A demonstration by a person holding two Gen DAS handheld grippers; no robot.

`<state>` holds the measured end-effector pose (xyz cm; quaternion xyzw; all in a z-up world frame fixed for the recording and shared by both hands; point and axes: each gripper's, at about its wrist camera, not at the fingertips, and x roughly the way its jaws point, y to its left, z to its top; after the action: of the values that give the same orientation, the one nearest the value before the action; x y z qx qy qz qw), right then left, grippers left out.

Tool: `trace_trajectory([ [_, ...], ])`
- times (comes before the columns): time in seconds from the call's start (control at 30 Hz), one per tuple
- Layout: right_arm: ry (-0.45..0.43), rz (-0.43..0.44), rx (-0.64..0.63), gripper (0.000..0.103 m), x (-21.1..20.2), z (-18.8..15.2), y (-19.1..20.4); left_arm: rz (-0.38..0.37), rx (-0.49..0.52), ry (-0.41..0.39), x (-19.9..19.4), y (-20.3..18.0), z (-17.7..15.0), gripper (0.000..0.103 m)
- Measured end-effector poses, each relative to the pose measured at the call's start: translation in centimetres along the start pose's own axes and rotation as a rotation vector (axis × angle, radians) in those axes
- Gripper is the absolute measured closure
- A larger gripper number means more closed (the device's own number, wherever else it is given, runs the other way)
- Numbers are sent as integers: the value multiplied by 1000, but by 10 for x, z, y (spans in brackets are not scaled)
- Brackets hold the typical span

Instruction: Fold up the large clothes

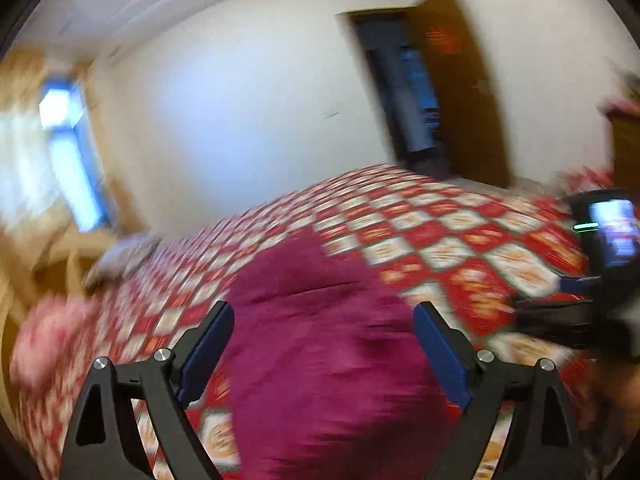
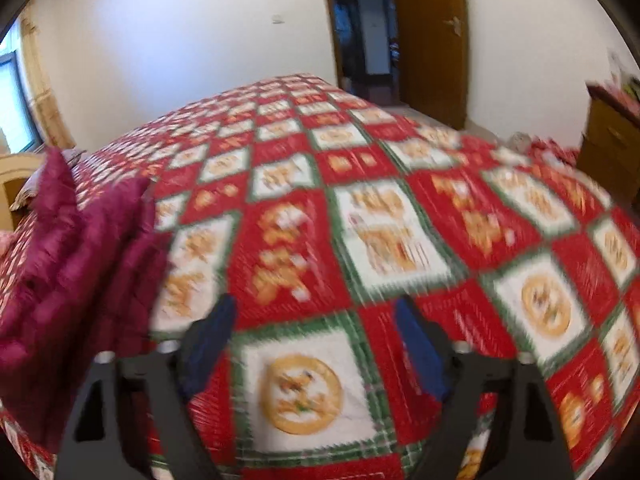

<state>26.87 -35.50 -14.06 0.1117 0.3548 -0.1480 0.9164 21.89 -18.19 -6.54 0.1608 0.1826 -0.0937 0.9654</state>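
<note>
A magenta quilted garment (image 1: pixel 324 340) lies bunched on the bed's red, white and green checked cover (image 1: pixel 440 232). My left gripper (image 1: pixel 322 316) is open and empty, its blue-padded fingers spread above the garment. In the right wrist view the garment (image 2: pixel 76 264) sits at the left edge, and my right gripper (image 2: pixel 316 316) is open and empty above the bare cover (image 2: pixel 360 184), to the right of the garment. The right gripper's body (image 1: pixel 600 264) shows at the far right of the left wrist view. Both views are motion-blurred.
An open wooden door (image 2: pixel 428 40) and dark doorway stand beyond the bed's far end. A wooden cabinet (image 2: pixel 612 148) is at the right. A window with yellow curtains (image 1: pixel 68 152) and pillows (image 1: pixel 124 256) lie at the left.
</note>
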Motion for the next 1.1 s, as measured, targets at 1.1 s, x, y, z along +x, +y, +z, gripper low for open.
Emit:
trace_trajectory([
  [1.1, 105, 112, -142, 59, 71, 35, 145, 224, -176, 357, 204, 65, -24, 12],
])
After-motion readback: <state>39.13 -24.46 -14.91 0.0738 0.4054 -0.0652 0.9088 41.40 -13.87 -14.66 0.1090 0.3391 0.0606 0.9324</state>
